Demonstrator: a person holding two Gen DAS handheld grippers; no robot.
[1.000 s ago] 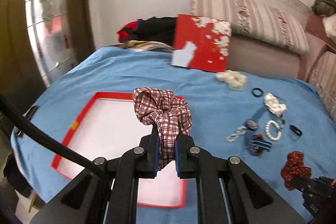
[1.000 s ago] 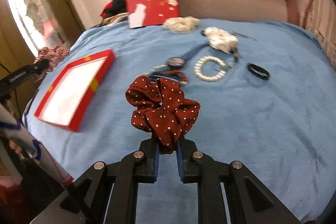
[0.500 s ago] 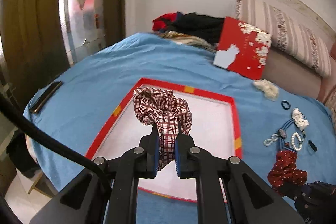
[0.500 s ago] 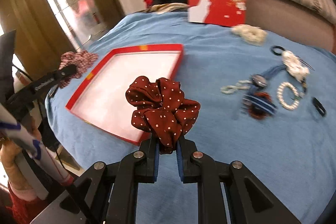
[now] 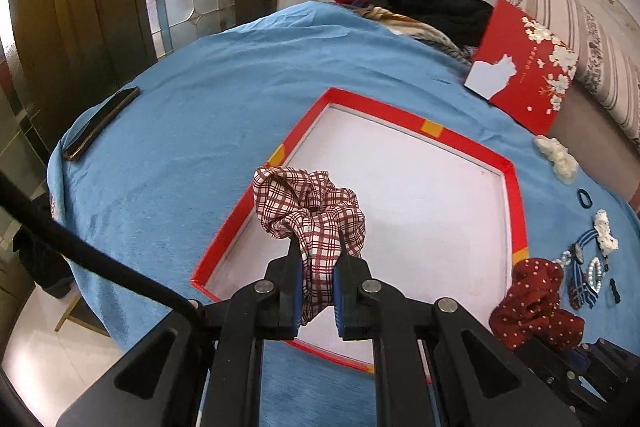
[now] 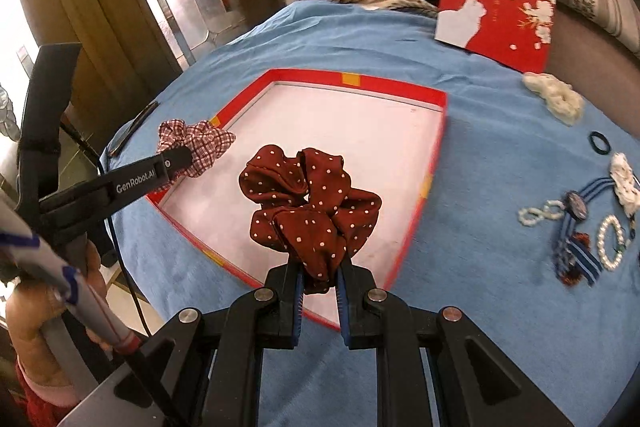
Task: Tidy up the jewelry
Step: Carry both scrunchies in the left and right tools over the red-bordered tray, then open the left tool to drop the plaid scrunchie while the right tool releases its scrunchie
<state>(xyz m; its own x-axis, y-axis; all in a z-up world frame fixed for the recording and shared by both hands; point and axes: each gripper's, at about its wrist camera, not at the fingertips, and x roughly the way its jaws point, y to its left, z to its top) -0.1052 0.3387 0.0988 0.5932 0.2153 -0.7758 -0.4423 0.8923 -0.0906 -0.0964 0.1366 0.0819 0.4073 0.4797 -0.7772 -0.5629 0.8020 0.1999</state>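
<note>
My left gripper (image 5: 316, 279) is shut on a red-and-white plaid scrunchie (image 5: 310, 205) and holds it above the near left part of the red-rimmed white box (image 5: 512, 187). My right gripper (image 6: 320, 281) is shut on a dark red polka-dot scrunchie (image 6: 310, 205), held above the box (image 6: 434, 155) near its front edge. In the right wrist view the left gripper (image 6: 176, 161) with the plaid scrunchie (image 6: 196, 145) is over the box's left rim. The polka-dot scrunchie (image 5: 534, 301) shows at lower right in the left wrist view.
On the blue bedsheet (image 5: 180, 131), right of the box, lie a pearl bracelet (image 6: 610, 243), a striped blue hair tie (image 6: 576, 223), white scrunchies (image 6: 556, 99), a black band (image 6: 599, 141). A red lid (image 6: 500, 7) leans at the back. A phone (image 5: 100, 123) lies at the bed's left edge.
Both grippers have swung left with their scrunchies, from over the loose jewelry to over the box, and both hold them closer to it.
</note>
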